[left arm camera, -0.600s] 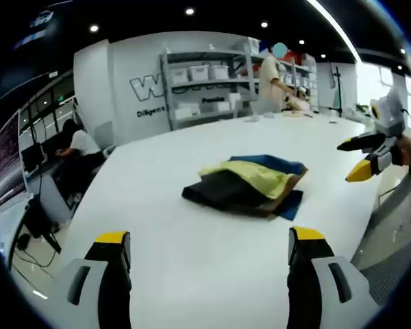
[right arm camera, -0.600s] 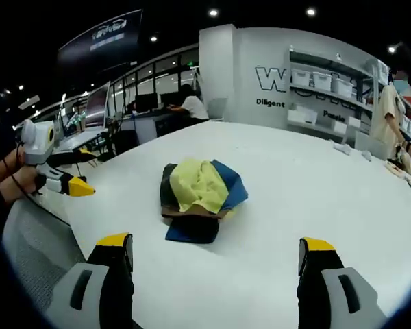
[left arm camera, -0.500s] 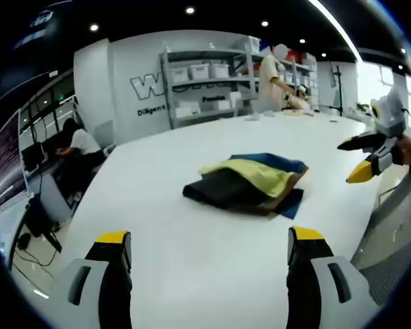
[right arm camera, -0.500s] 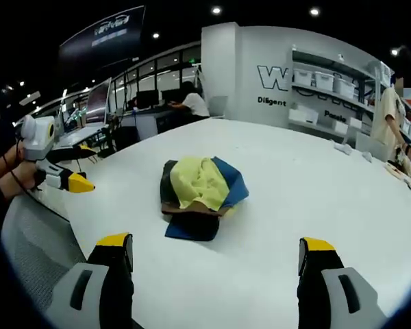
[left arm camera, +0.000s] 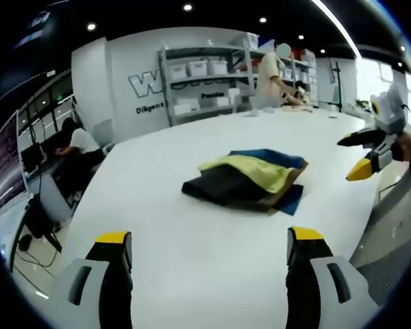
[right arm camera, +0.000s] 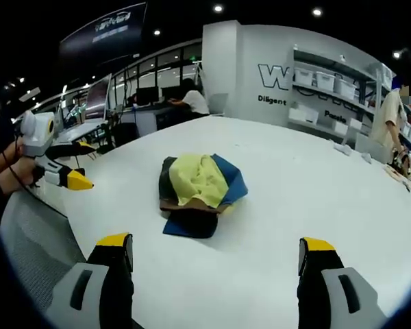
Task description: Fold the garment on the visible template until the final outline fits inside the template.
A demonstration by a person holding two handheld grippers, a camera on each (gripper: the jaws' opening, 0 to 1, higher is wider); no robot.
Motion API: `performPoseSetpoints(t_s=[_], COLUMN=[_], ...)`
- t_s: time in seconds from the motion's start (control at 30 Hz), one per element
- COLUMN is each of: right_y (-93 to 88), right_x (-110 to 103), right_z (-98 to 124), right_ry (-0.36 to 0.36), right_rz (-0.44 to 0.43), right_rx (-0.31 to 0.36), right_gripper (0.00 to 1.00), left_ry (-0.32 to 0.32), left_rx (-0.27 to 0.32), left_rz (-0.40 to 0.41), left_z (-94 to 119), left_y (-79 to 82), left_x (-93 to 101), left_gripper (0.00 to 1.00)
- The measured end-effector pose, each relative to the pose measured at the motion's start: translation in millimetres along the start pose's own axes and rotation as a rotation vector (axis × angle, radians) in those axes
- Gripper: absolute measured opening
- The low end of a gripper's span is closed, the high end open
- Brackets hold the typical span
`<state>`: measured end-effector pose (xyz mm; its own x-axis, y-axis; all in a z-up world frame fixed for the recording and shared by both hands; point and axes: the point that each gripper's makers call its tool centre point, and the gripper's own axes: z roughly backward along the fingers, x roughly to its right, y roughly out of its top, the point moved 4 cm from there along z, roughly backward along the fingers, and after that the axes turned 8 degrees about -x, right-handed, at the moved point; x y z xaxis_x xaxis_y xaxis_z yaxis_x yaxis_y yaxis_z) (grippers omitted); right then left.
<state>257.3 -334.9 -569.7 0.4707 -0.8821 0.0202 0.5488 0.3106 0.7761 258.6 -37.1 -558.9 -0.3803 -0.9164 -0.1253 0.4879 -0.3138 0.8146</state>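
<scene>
A: Which step do you make this?

B: The very start of folding, I'd judge. Both tongs hang off the cloth with nothing in them. The left tongs (left arm camera: 204,247) stand with jaws well apart over bare tabletop (left arm camera: 192,274); the right tongs (right arm camera: 216,250) are spread just as wide and empty.

A: And the garment?

B: A rumpled heap in the middle of the tabletop. In the left gripper view the garment (left arm camera: 250,179) sits at about twelve to one o'clock from the left tongs, well apart from the tips. It looks like several layers: dark cloth at the left, yellow on top, blue at the far and right edges, a brownish layer under it. I can't tell which piece is the garment and which the template, or whether the blue is the template at all.

A: From the other side?

B: In the right gripper view the heap (right arm camera: 197,192) lies near twelve o'clock, slightly left, again well clear of the jaws. The left tongs show at nine o'clock there, beside the tabletop edge; the right tongs show at three o'clock in the left gripper view.

A: Next move?

B: Probably bring both tongs in to the pile, pick an outer edge or corner, and lay it flat before folding.
</scene>
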Motion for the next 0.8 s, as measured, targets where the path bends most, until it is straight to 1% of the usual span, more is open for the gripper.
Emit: performPoseSetpoints(t_s=[0.07, 0.17, 0.23, 0.33, 0.4, 0.5, 0.63, 0.73, 0.8], right_y=[-0.6, -1.4, -1.4, -0.3, -0.1, -0.4, -1.9, -1.5, -1.4], right_x=[-0.2, 0.6, 0.3, 1.2, 4.2, 4.4, 2.4, 4.4, 6.3], right_z=[-0.3, -0.6, -0.6, 0.5, 0.9, 0.9, -0.2, 0.7, 0.9], right_ry=[0.001, -0.001, 0.003, 0.024, 0.020, 0.008, 0.019, 0.027, 0.025], right_rz=[0.003, 0.004, 0.002, -0.040, -0.056, -0.052, -0.047, -0.069, -0.080], right_rx=[-0.003, -0.008, -0.009, 0.004, 0.009, 0.008, -0.002, 0.005, 0.010], right_gripper=[0.99, 0.99, 0.99, 0.99, 0.99, 0.99, 0.99, 0.99, 0.99], left_ry=[-0.002, 0.002, -0.003, 0.000, 0.000, -0.003, -0.004, -0.007, 0.002], left_rx=[0.007, 0.003, 0.016, 0.006, 0.006, 0.007, 0.005, 0.014, 0.008], left_rz=[0.001, 0.001, 0.008, 0.000, 0.000, 0.003, -0.003, 0.001, -0.002], left_z=[0.2, 0.1, 0.5, 0.6, 0.6, 0.4, 0.5, 0.8, 0.9], left_y=[0.9, 0.2, 1.9, 0.6, 0.7, 0.5, 0.4, 1.7, 1.1], left_x=[0.5, -0.4, 0.1, -0.1, -0.1, 0.3, 1.0, 1.3, -0.1], left_gripper=[0.89, 0.89, 0.89, 0.89, 0.89, 0.89, 0.89, 0.89, 0.88])
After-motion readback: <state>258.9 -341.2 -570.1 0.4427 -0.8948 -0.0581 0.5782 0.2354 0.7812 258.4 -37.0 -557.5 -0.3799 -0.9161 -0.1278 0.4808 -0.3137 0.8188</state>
